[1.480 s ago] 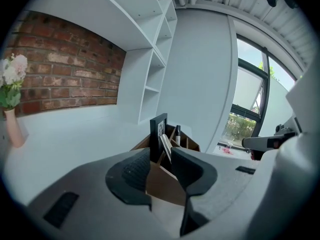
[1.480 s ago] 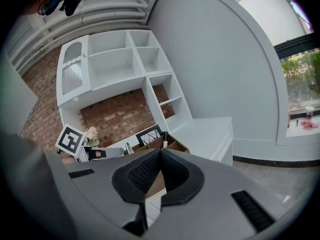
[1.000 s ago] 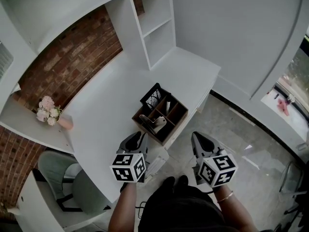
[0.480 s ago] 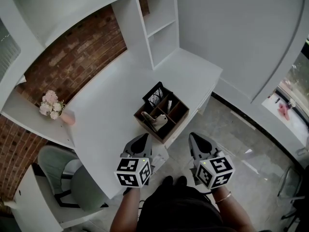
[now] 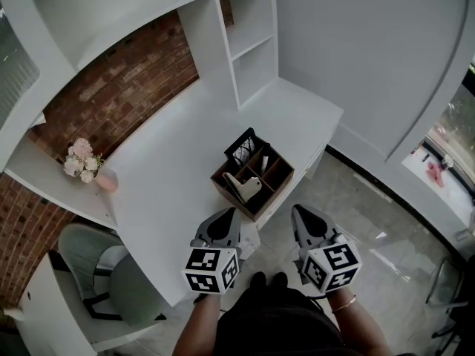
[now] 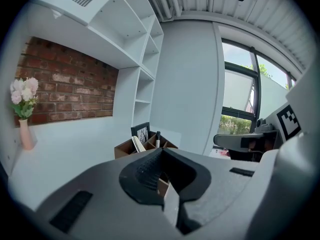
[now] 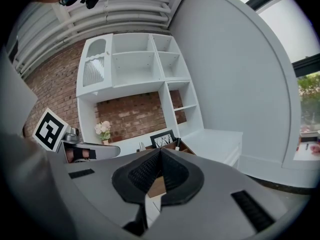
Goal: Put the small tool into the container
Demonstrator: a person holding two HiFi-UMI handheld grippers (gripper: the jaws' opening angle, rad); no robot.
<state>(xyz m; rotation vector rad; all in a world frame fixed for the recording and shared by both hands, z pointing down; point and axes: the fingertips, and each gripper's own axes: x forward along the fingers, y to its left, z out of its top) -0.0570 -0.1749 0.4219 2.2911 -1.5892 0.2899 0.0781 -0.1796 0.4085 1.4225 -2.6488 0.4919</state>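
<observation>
Left hand-held gripper (image 5: pixel 228 215), jaws just closed, and right hand-held gripper (image 5: pixel 298 212) both shut empty; bumping container (image 5: pixel 278 190) just ahead could shove it off worktop (image 5: pixel 171 169).

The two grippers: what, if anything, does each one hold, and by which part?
Nothing is held. The left gripper has just closed its jaws with nothing between them; the right gripper is shut and empty too.

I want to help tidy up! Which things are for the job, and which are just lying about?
For the job:
brown container
pale small tool, sitting in one compartment

Just lying about:
pink flowers
grey chair
white shelves
</observation>
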